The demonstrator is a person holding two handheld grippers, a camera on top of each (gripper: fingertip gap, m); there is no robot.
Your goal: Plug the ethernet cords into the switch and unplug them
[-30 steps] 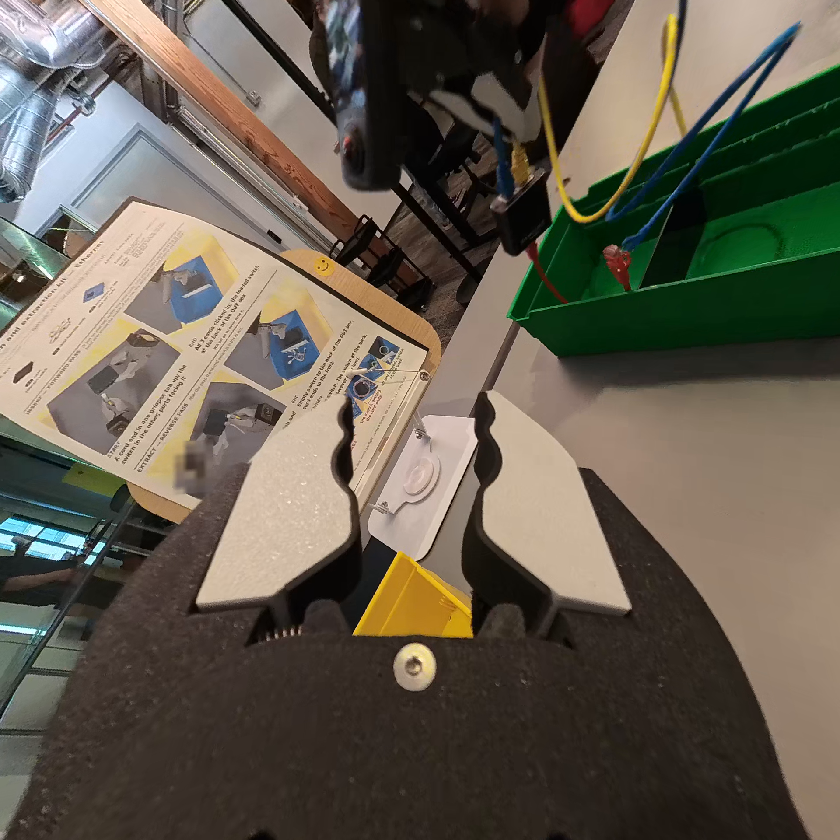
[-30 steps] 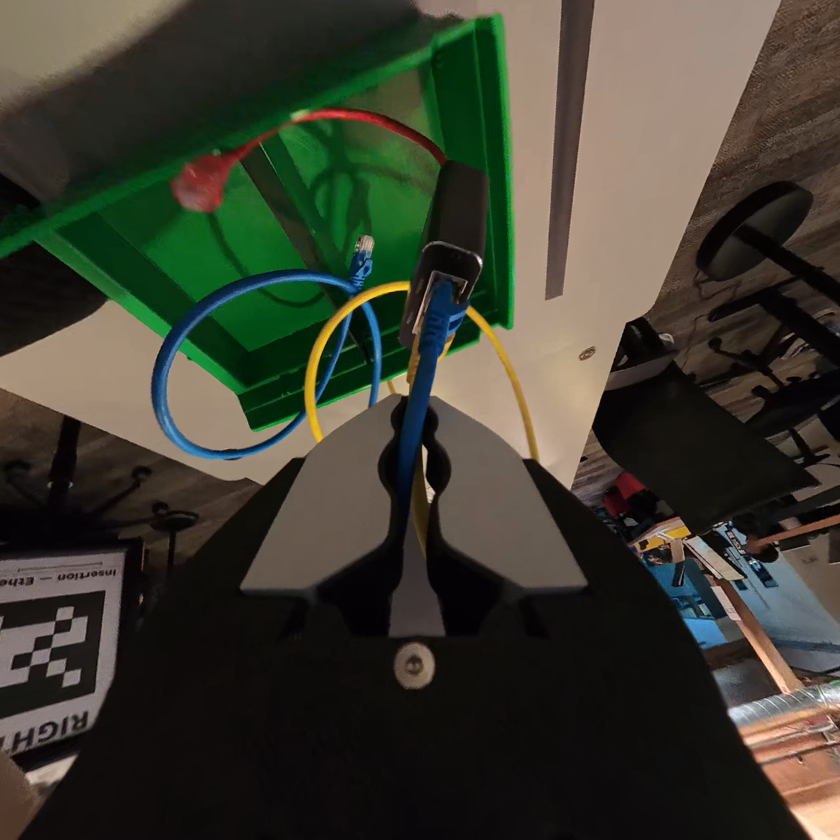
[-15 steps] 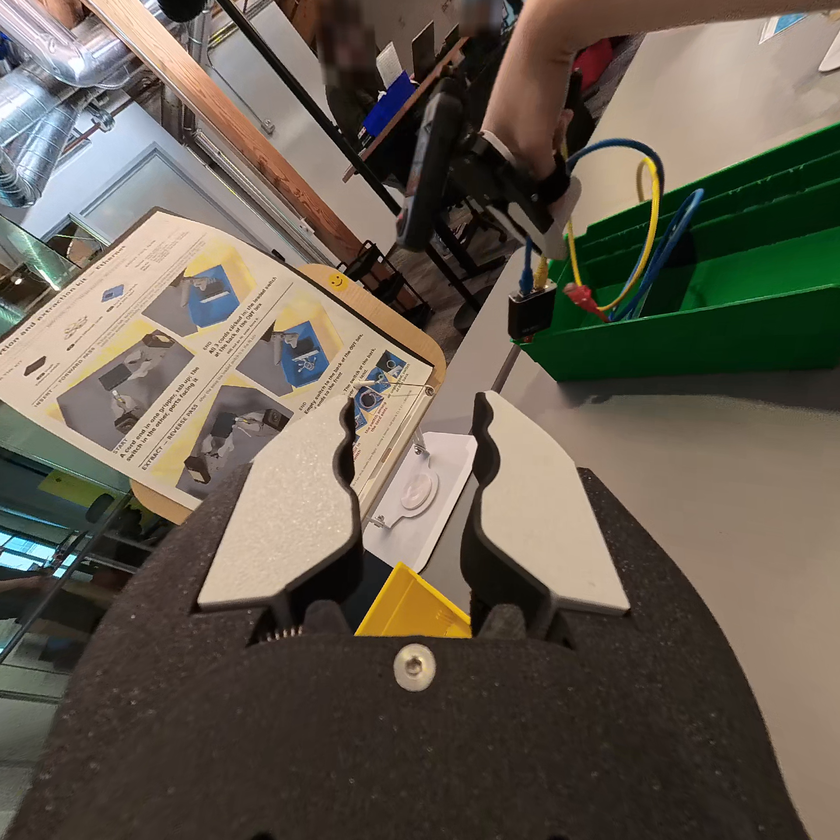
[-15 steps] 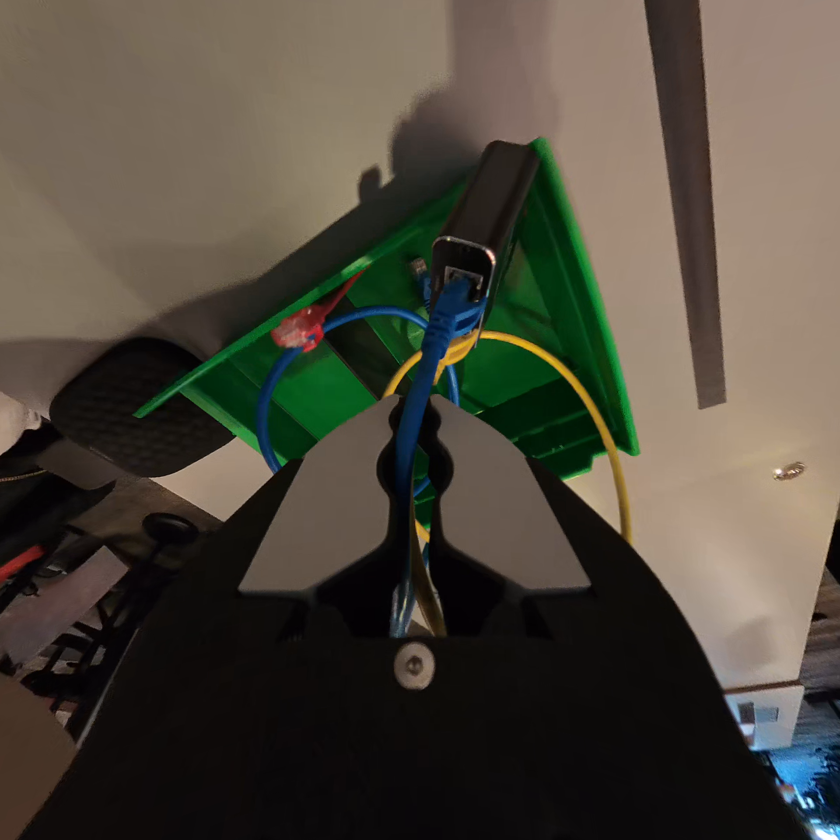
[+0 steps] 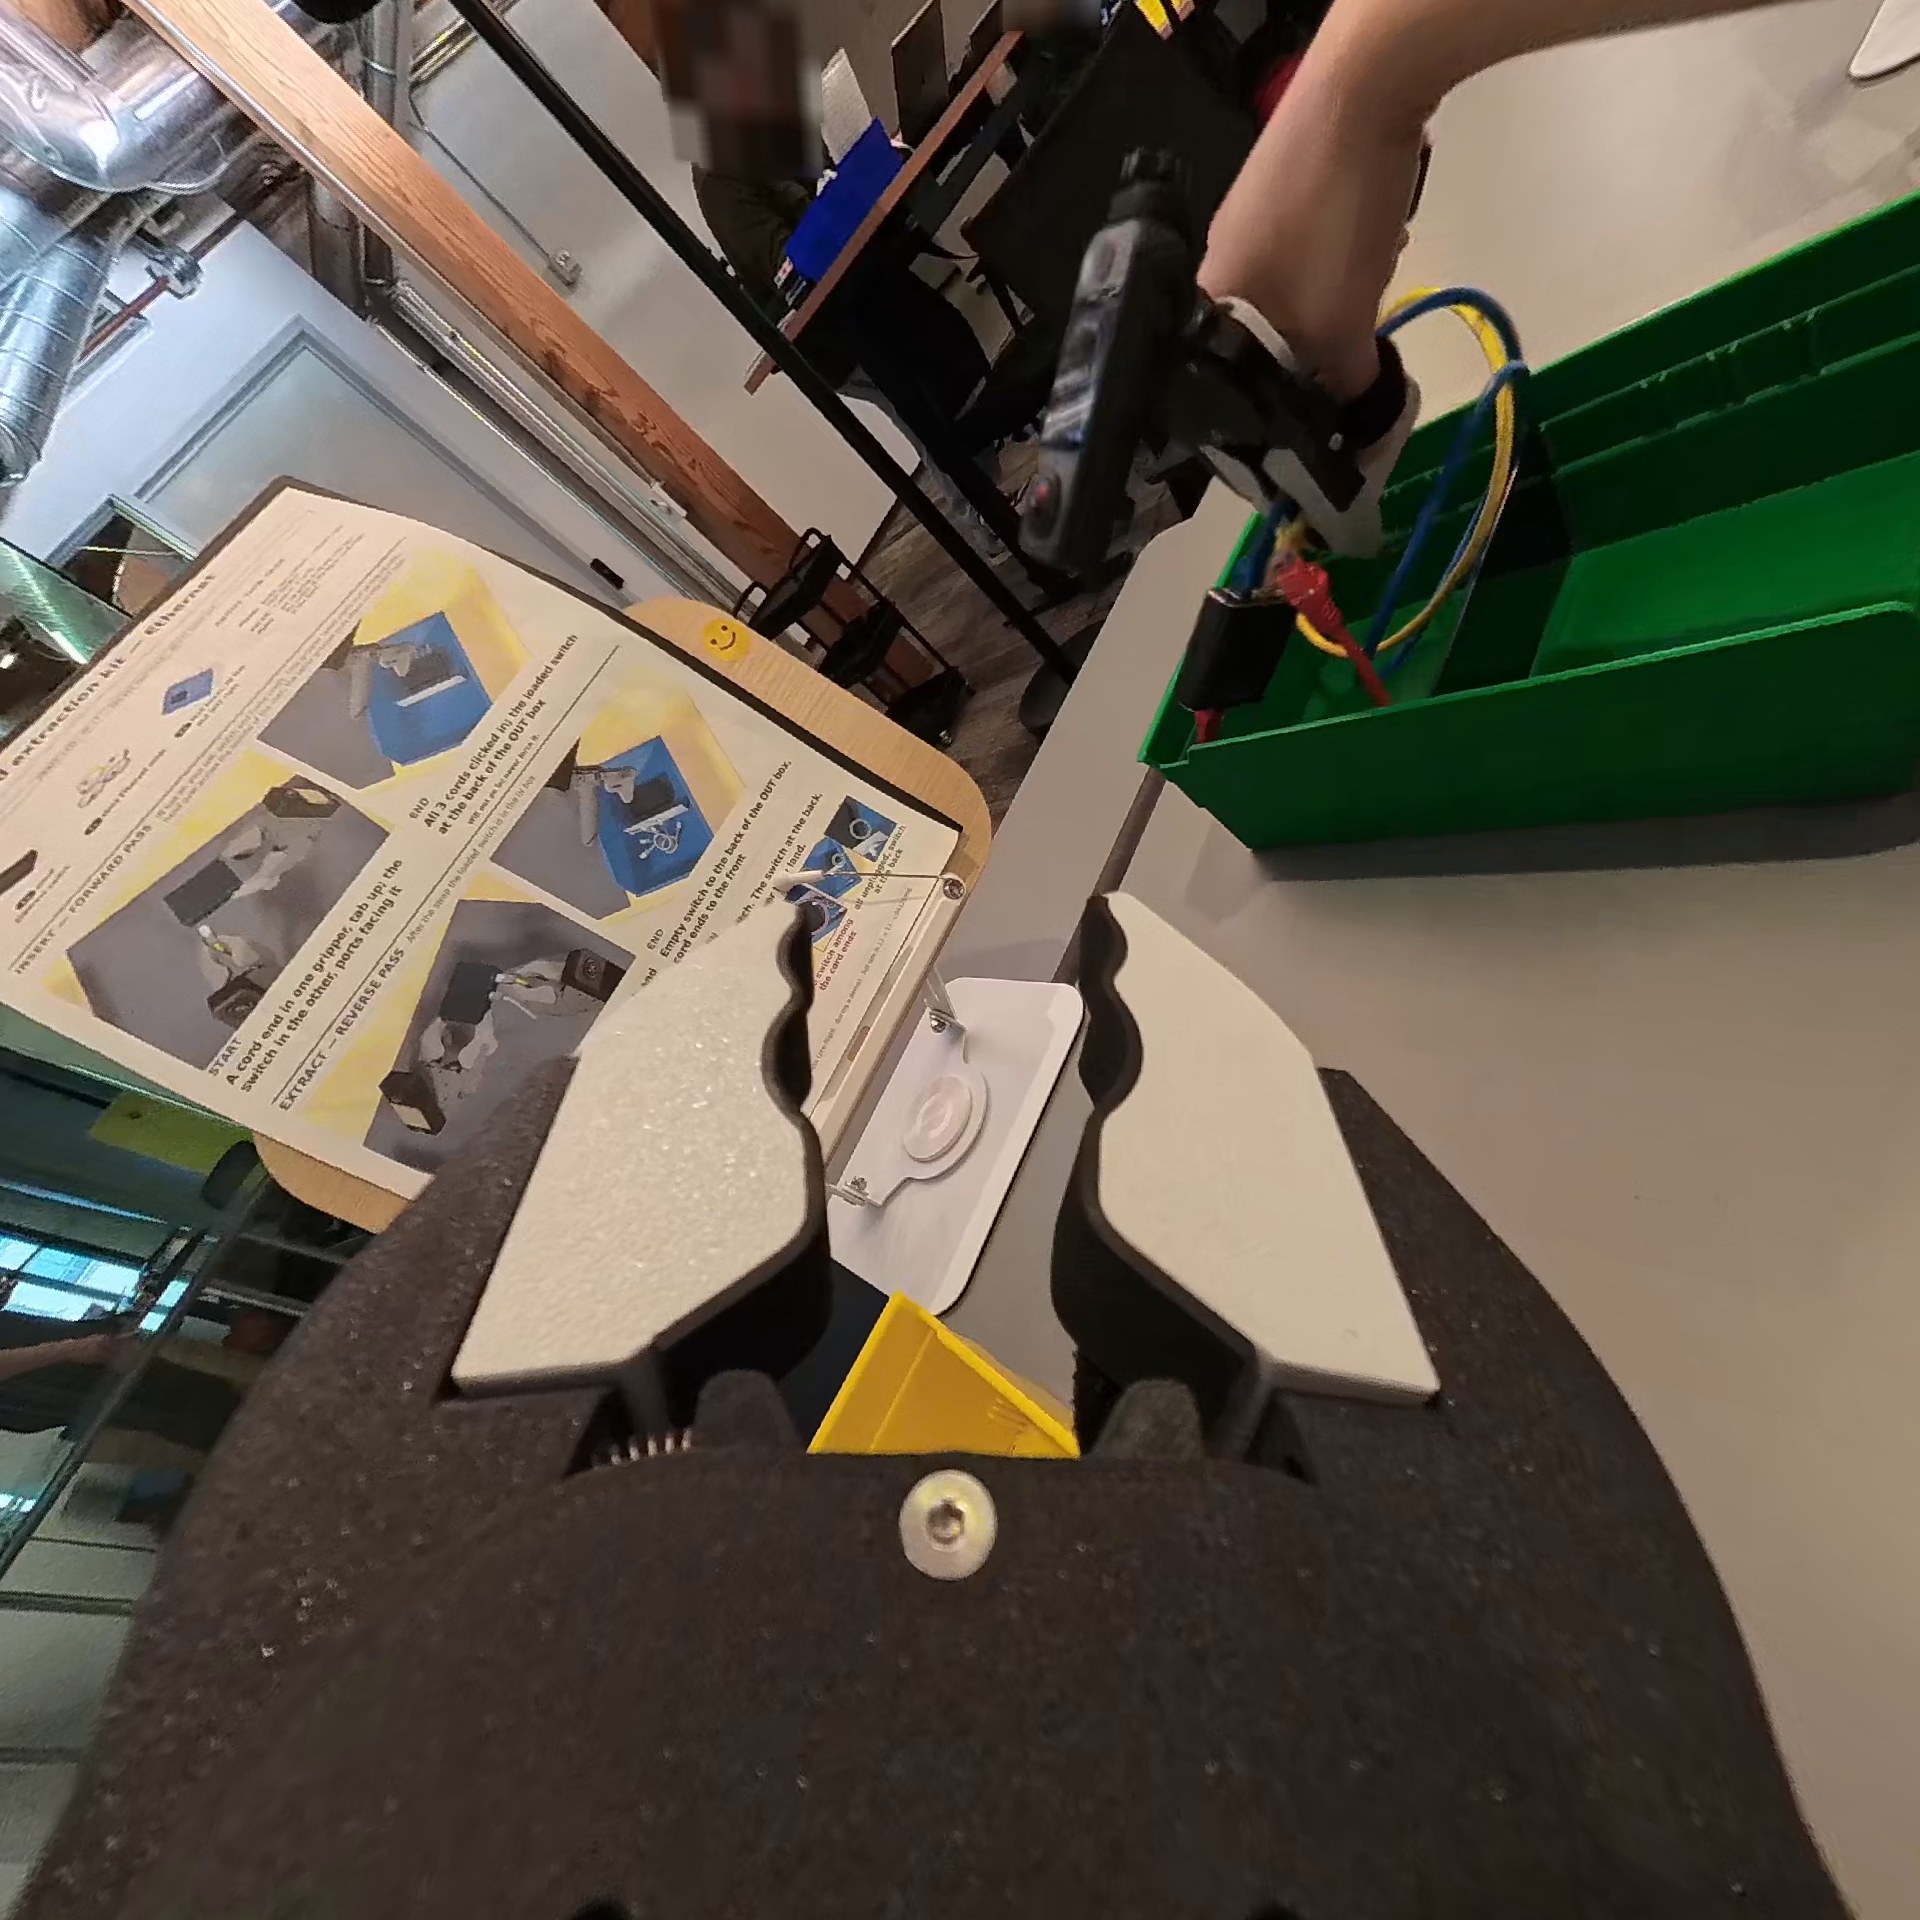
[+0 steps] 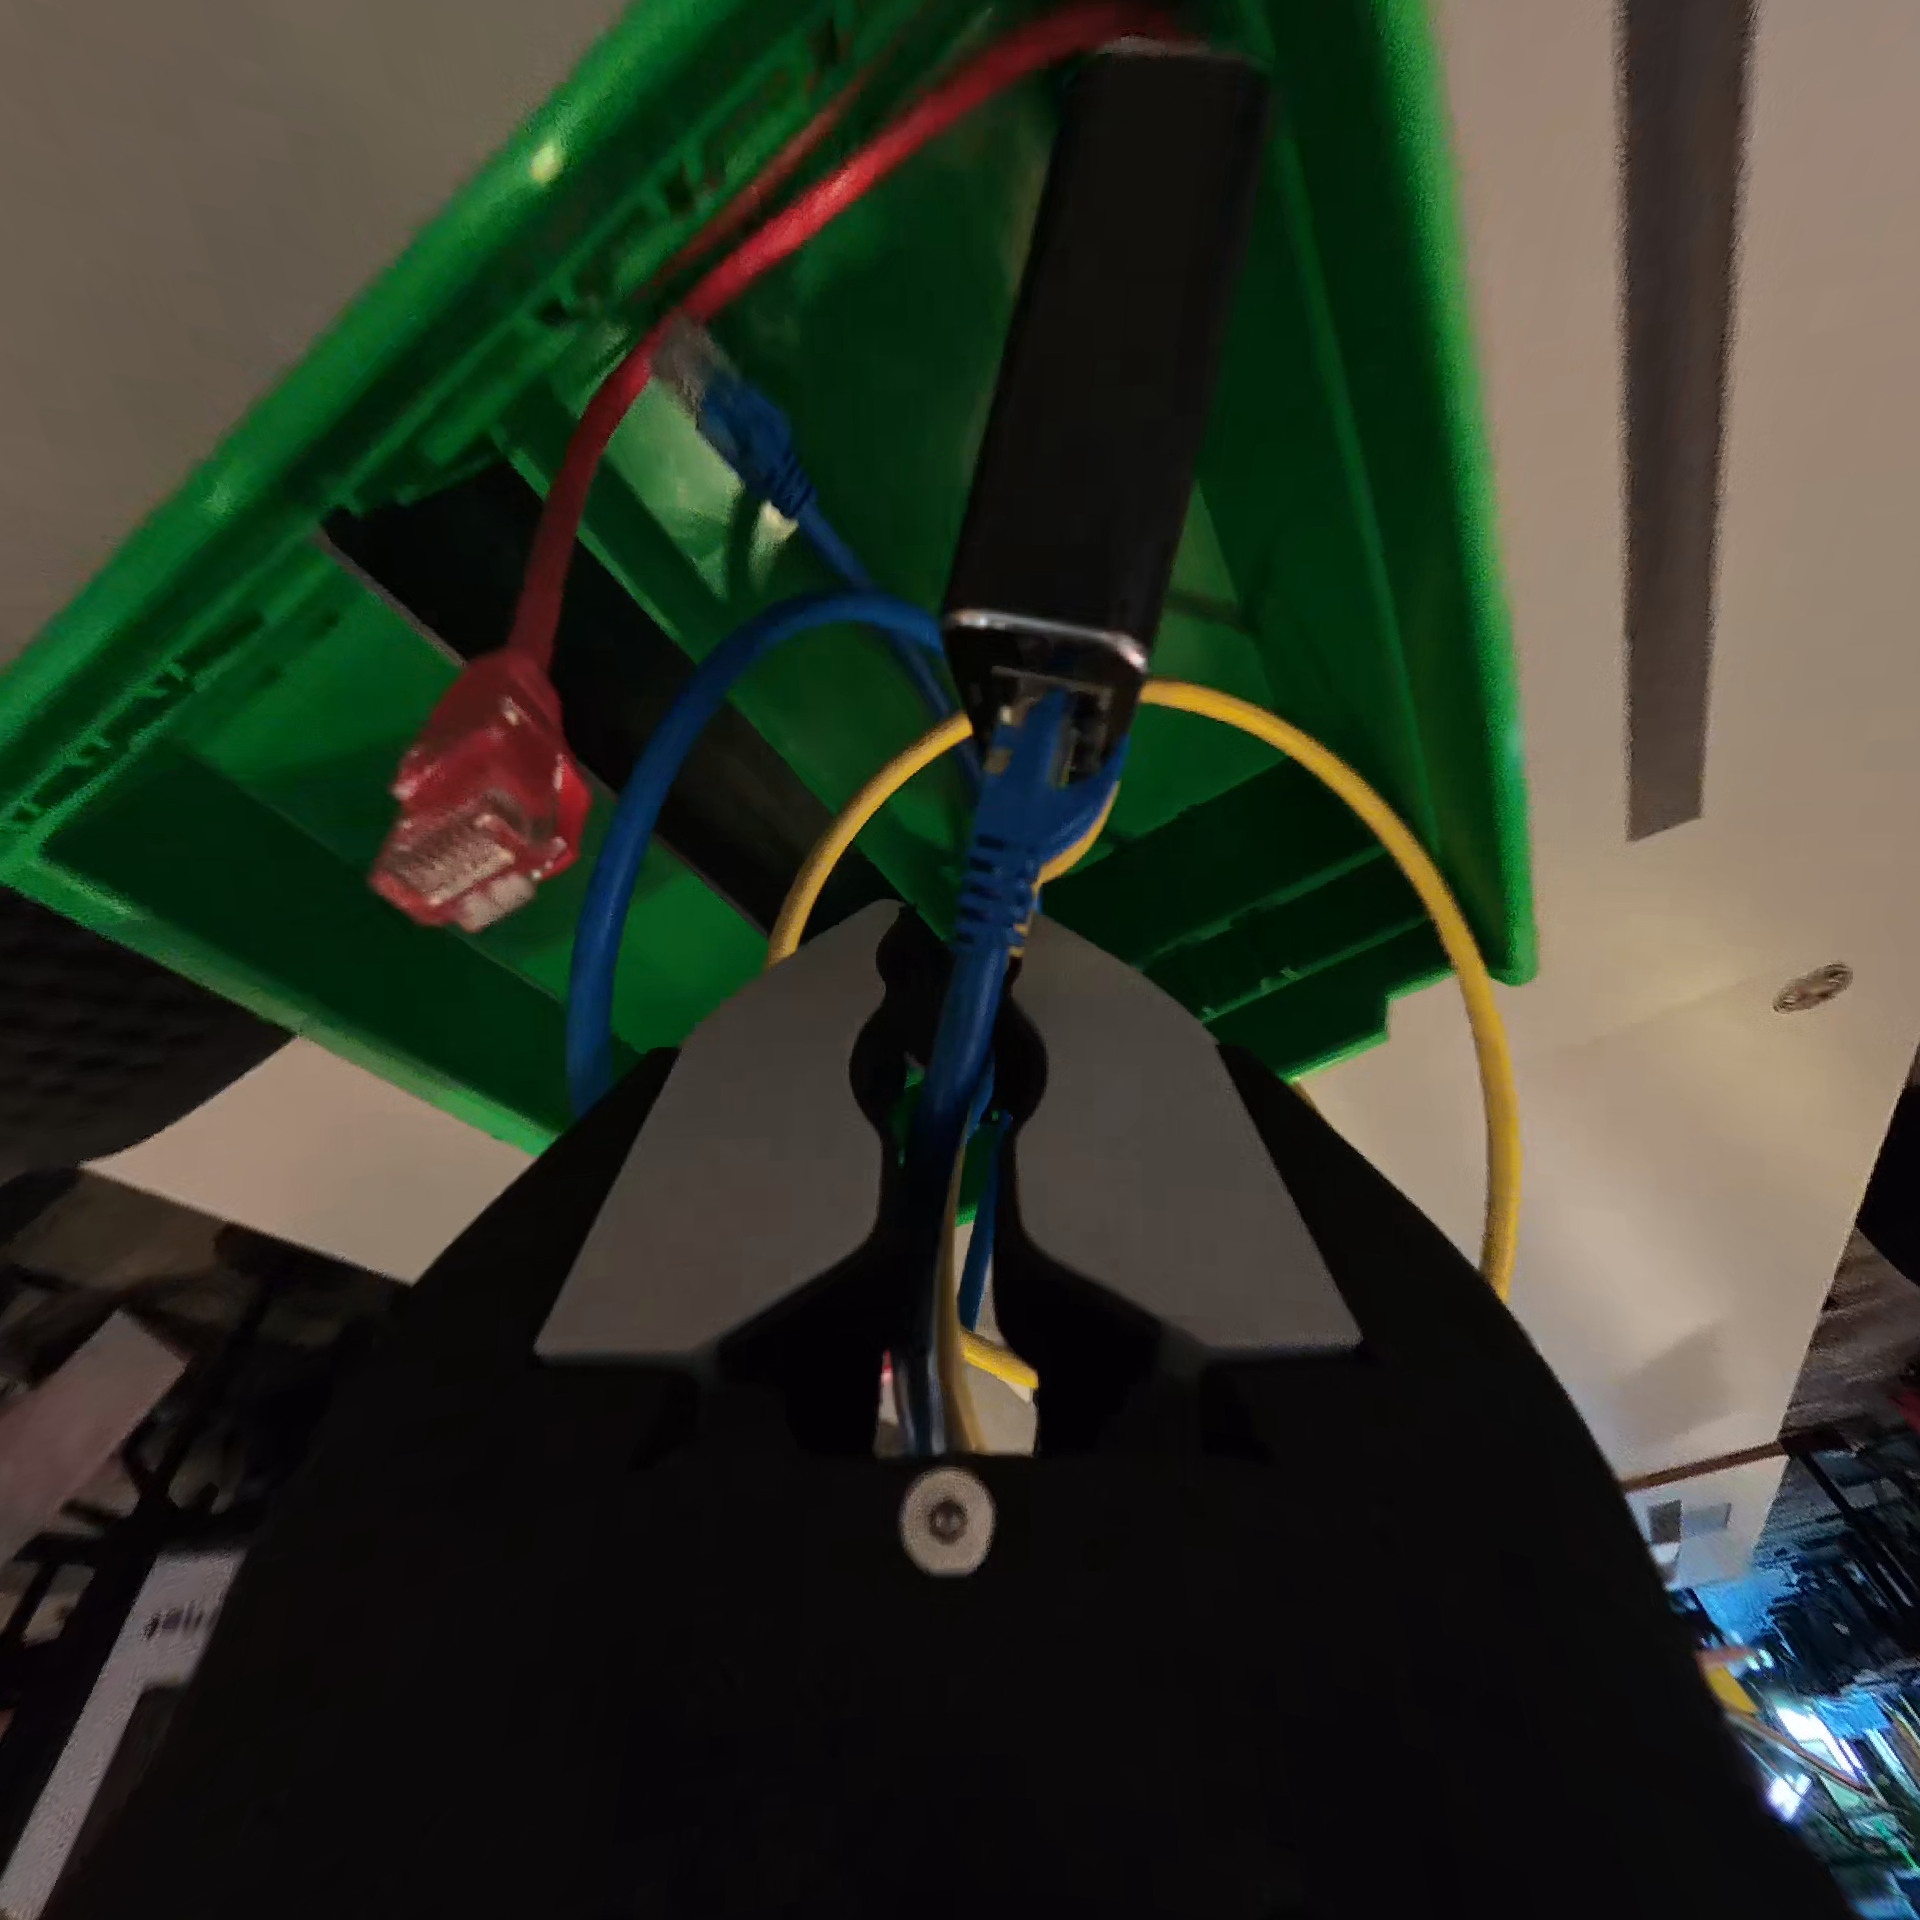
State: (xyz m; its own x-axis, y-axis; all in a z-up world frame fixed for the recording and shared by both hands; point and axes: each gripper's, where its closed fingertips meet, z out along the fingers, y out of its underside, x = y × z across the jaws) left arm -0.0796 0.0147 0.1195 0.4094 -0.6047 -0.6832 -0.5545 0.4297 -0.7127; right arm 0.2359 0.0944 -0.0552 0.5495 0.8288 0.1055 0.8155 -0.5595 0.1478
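Observation:
My right gripper (image 6: pixel 961 935) is shut on the blue cord (image 6: pixel 977 935) and the yellow cord (image 6: pixel 1455 935), both plugged into the black switch (image 6: pixel 1112 343), which hangs from them over the green bin (image 6: pixel 1351 520). A red cord (image 6: pixel 561 540) runs from the switch's far end, and its loose red plug (image 6: pixel 478 821) dangles over the bin. The blue cord's free plug (image 6: pixel 743 410) lies inside the bin. In the left wrist view the right gripper (image 5: pixel 1304 525) lowers the switch (image 5: pixel 1231 644) into the bin's left end (image 5: pixel 1558 769). My left gripper (image 5: pixel 940 935) is open and empty, well away.
An instruction sheet on a wooden board (image 5: pixel 468 810) stands on a white base (image 5: pixel 956 1122) ahead of the left gripper. A yellow object (image 5: pixel 935 1392) shows between the left jaws. The grey table (image 5: pixel 1558 1091) stretches to the right. A person's forearm (image 5: pixel 1320 156) holds the right gripper. The grippers' ends are close to 35 cm from one another.
The right gripper has carried the hanging switch and cords down and closer to the green bin, until the switch hangs into its left end. The left gripper has stayed put.

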